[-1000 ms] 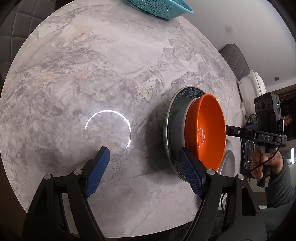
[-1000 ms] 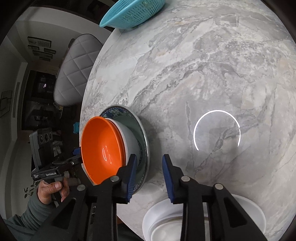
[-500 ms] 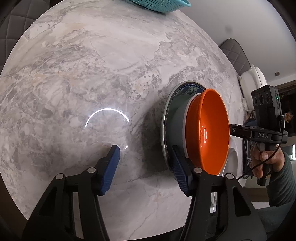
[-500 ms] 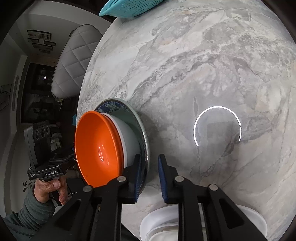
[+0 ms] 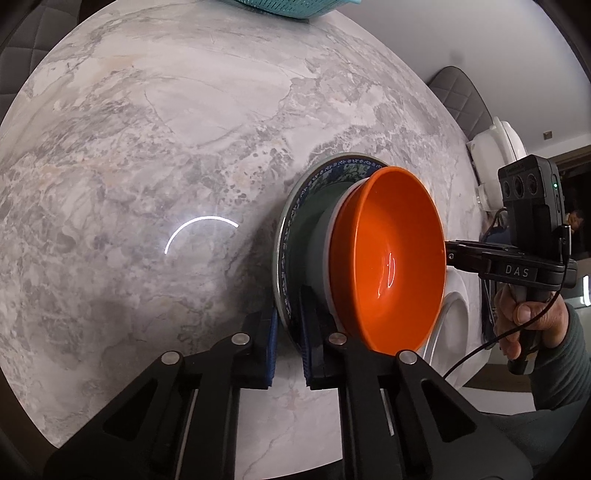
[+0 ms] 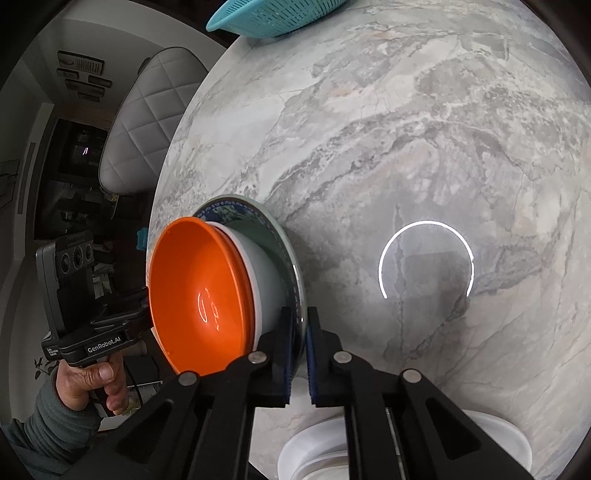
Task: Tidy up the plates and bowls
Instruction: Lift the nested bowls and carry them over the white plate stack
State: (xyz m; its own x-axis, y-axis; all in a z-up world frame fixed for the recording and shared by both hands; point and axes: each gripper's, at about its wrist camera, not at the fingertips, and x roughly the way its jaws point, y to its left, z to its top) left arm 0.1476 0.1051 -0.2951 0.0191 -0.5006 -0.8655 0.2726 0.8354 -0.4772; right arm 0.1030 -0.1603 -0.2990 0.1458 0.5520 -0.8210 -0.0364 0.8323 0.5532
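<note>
Evidently both tongs, the left tongs [image 5: 289, 350] and the right tongs [image 6: 300, 350], pinch opposite edges of the patterned plate [image 5: 291, 236] on the marble surface [image 5: 166, 147], toward its 4 o'clock side, so the orange bowl [image 5: 388, 266] nested in a white bowl [image 6: 267, 280] stays steady.

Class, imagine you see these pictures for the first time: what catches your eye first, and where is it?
The orange bowl, nested in a pale bowl on a blue-patterned plate near the marble table's edge. Both the left gripper and right gripper are shut on the plate's rim. A teal basket sits at the far edge.
</note>
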